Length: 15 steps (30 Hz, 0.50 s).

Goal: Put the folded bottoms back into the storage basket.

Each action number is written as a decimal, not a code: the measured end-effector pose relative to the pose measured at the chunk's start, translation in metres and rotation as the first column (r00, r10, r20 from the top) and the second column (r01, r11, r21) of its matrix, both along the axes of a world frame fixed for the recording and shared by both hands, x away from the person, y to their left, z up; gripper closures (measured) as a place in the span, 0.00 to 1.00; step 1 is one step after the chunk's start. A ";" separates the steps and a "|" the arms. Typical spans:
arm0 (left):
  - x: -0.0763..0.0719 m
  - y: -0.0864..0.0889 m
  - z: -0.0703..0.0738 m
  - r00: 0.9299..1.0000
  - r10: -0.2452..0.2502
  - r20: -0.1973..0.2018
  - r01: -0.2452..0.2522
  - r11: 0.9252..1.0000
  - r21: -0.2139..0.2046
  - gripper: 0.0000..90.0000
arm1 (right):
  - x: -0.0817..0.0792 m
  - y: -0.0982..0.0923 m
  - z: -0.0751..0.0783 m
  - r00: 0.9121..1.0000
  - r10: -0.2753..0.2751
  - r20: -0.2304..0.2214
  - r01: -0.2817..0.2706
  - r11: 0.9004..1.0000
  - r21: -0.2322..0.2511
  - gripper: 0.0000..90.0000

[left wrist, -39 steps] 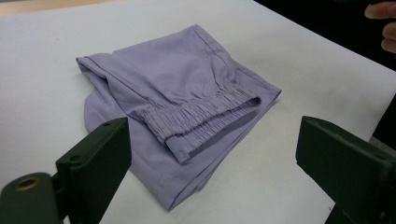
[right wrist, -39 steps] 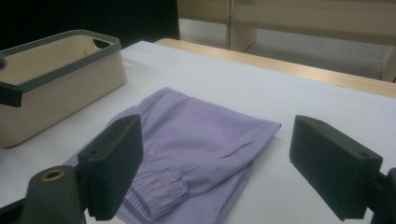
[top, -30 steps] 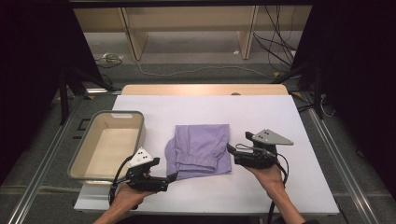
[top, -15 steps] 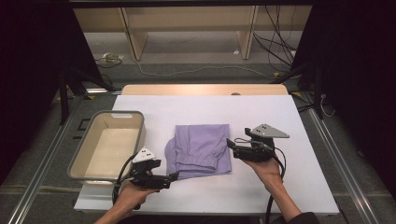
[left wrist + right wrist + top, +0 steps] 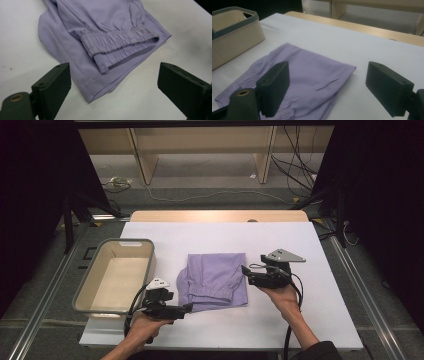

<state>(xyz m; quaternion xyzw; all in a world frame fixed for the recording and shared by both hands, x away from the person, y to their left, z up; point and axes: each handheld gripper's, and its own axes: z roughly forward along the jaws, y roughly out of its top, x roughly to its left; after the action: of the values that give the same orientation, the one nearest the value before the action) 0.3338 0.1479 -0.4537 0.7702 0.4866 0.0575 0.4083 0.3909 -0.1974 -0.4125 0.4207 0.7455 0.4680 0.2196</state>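
High view, left to right: beige bin (image 5: pixel 85 292) at table's left edge; left gripper (image 5: pixel 187 307), jaws spread, at folded lilac garment (image 5: pixel 215 281) near corner; garment flat mid-table (image 5: pixel 310 320); right gripper (image 5: pixel 245 269), jaws spread, beside its right edge.

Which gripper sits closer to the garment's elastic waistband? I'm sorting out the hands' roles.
The left gripper, at the purple garment's near-left corner beside the gathered waistband. The right gripper faces the smooth right edge.
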 end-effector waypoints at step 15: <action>0.018 -0.002 -0.011 0.988 0.076 -0.134 -0.079 0.997 -0.017 0.13 | 0.024 0.002 -0.009 0.998 -0.008 -0.056 0.008 1.000 -0.011 0.23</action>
<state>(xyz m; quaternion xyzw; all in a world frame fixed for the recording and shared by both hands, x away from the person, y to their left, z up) 0.3516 0.1456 -0.4645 0.7481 0.5429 0.0164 0.3813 0.4146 -0.1958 -0.4211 0.4353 0.7521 0.4513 0.2029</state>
